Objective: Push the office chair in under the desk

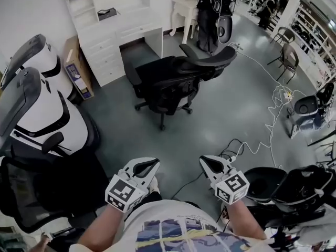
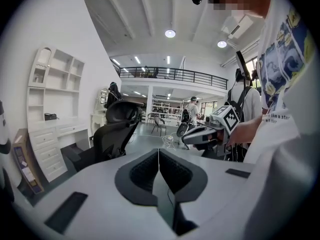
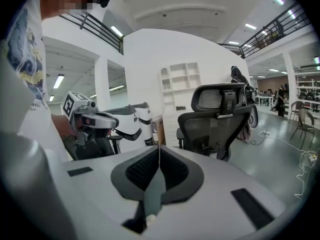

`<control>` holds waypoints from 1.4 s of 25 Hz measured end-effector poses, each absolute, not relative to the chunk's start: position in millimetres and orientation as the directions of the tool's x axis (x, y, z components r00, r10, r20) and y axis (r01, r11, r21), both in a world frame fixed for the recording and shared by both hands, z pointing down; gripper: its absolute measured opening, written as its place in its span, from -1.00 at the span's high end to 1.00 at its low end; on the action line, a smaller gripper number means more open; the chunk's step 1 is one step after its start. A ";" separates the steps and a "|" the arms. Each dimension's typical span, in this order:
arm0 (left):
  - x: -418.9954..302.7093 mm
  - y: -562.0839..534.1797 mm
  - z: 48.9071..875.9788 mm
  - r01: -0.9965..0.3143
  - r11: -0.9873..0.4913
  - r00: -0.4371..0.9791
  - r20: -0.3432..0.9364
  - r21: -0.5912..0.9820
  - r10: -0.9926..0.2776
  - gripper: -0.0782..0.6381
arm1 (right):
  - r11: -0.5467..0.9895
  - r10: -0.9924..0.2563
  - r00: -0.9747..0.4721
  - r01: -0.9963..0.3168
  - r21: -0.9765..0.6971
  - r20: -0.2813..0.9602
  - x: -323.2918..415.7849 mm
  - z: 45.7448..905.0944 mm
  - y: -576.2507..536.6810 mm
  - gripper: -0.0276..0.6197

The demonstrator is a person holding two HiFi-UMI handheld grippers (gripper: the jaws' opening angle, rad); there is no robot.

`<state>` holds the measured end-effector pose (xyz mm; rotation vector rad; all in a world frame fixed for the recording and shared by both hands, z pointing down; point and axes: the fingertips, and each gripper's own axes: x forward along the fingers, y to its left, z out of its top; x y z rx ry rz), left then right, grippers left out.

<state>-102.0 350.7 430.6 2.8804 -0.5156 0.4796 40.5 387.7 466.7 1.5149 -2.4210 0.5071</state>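
Office chair (image 1: 168, 80) apparently faces desk (image 1: 139, 30); left gripper (image 1: 146, 167) and right gripper (image 1: 211, 165) jaws pressed together.

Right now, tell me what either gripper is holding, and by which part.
Nothing: left gripper and right gripper are shut, empty, apart from the office chair.

On the floor stand 1 black office chair (image 1: 173, 83) and 1 white desk (image 1: 123, 33), the desk at the far edge. Along the left edge are 2 white-shelled chairs, the near white chair (image 1: 58, 122) and the far white chair (image 1: 46, 58), plus 1 cardboard box (image 1: 79, 72). Toward the far right corner are 2 small dark chairs (image 1: 289, 59). There are 2 grippers: left gripper (image 1: 152, 164), right gripper (image 1: 205, 163).
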 end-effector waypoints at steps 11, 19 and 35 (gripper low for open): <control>-110.9 238.8 435.4 -0.302 -0.950 0.911 0.320 0.085 -0.261 0.55 | 0.162 -0.904 -0.201 -0.978 -0.131 0.377 80.1 457.7 287.8 0.17; -85.2 172.4 453.8 -0.331 -0.940 0.890 0.358 0.086 -0.281 0.32 | 0.060 -0.932 -0.094 -0.992 -0.107 0.350 158.6 449.4 214.8 0.02; 19.4 61.4 495.1 -0.327 -0.943 0.796 0.521 -0.056 -0.307 -0.01 | 0.134 -0.933 -0.167 -0.983 -0.124 0.320 246.5 450.1 88.0 -0.17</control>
